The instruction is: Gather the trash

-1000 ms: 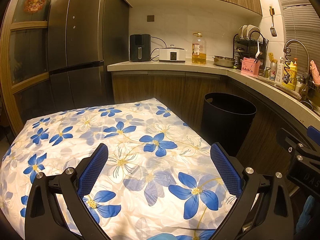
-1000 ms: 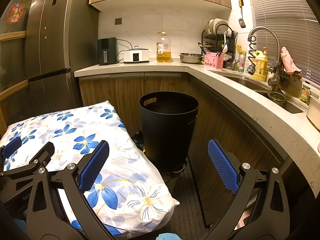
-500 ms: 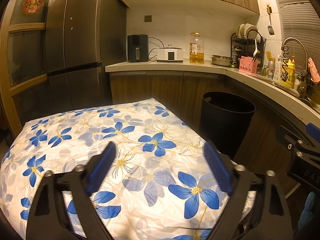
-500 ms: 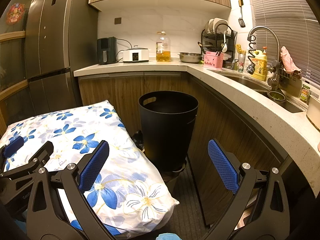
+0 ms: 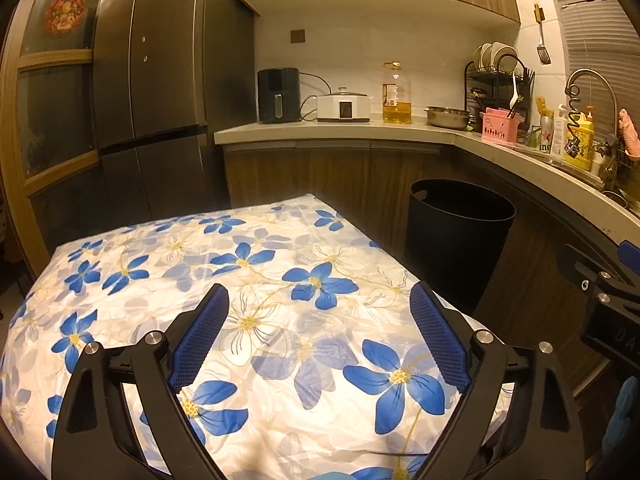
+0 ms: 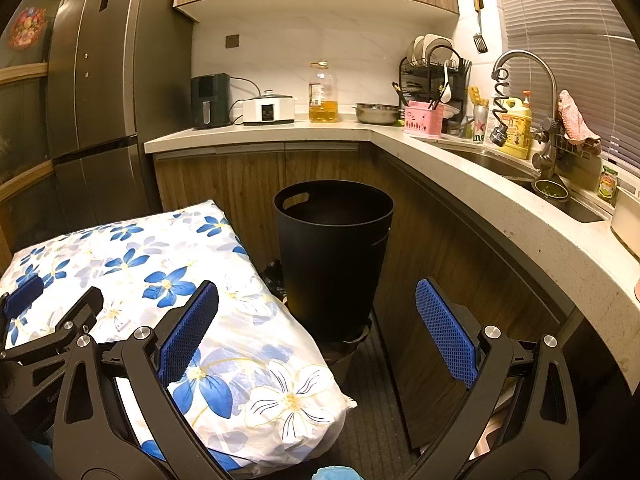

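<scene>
A black trash bin stands on the floor against the wooden cabinets; it also shows in the left wrist view. My left gripper is open and empty above a table covered with a blue-flower cloth. My right gripper is open and empty, held in front of the bin, beside the table's right corner. No trash item is visible. The left gripper shows at the left edge of the right wrist view.
A curved countertop runs along the back and right, with an air fryer, cooker, oil bottle, bowl, dish rack and sink with tap. A tall fridge stands at the left.
The left gripper drifted slightly and its view shifted a little; it stays open. The right gripper and the bin have barely moved.
</scene>
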A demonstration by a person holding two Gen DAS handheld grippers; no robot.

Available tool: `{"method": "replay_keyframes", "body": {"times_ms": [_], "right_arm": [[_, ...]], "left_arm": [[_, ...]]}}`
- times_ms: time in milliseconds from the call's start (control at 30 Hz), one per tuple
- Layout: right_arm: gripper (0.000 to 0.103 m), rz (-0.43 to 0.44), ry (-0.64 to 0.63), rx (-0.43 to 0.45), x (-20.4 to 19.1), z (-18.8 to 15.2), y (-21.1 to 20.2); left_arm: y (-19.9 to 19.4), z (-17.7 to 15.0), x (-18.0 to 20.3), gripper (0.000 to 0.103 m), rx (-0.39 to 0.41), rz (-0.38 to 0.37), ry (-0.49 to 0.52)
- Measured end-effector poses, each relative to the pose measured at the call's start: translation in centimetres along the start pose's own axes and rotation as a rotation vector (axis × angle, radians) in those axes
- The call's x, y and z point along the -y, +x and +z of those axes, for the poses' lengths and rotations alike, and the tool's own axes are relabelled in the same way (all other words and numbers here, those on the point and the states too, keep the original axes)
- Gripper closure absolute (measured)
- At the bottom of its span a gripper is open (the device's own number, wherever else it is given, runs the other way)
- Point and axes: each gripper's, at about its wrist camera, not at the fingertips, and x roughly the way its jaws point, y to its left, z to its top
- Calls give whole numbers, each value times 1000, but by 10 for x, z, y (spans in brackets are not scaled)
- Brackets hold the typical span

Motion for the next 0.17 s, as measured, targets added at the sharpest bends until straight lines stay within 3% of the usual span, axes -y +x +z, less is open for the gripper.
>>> {"method": "replay_keyframes", "body": {"times_ms": [33, 167], "right_arm": [[5, -1, 1, 0, 1, 0, 0], [5, -2, 2, 1, 1, -1, 0]], "left_arm": [[0, 0, 0, 6, -3, 3, -4], [-3, -1, -4, 6, 8, 9, -24]]}}
